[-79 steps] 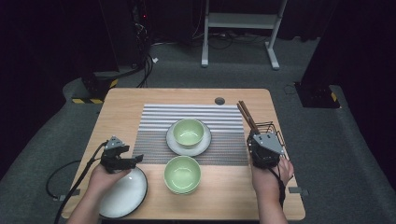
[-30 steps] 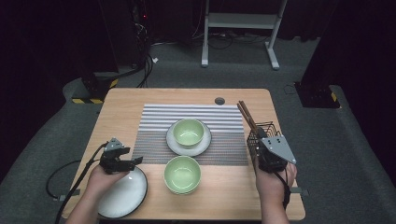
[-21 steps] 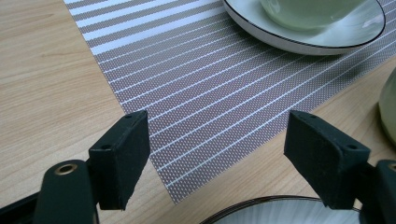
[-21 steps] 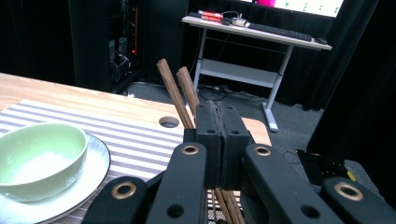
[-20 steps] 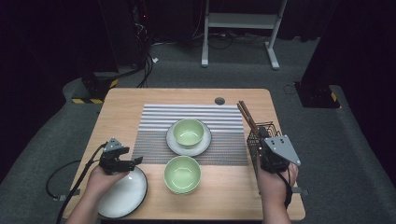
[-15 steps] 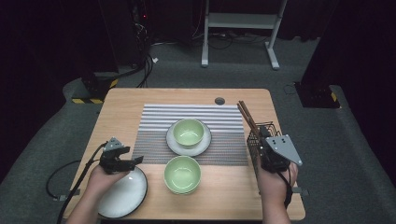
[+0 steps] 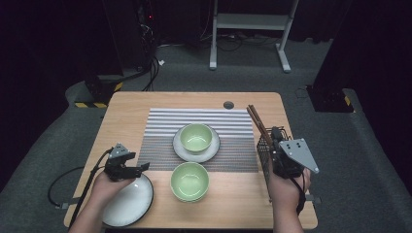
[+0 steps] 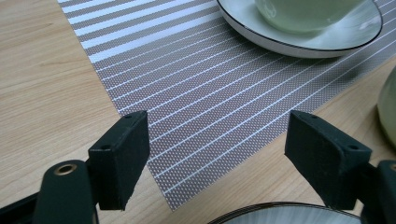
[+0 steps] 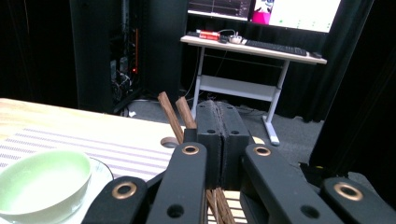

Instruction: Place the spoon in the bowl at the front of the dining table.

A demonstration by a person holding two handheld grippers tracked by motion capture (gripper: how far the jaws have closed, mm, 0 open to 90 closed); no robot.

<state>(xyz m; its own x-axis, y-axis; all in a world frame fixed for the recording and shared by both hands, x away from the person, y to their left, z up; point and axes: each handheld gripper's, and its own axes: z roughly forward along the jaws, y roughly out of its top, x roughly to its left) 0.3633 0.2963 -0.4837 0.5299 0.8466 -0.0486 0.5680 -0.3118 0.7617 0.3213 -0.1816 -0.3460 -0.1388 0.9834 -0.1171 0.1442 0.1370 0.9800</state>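
The right gripper (image 7: 278,141) is seen in the high view over the wire basket (image 7: 265,154) at the table's right edge, beside the chopsticks (image 7: 257,122); the left gripper (image 7: 138,169) is held above the white plate (image 7: 127,205). In the left gripper view, its jaws are spread wide over the striped mat (image 8: 205,98), nothing between them. In the right gripper view, the jaws are pressed together, empty, the chopsticks (image 9: 176,114) just left of them.
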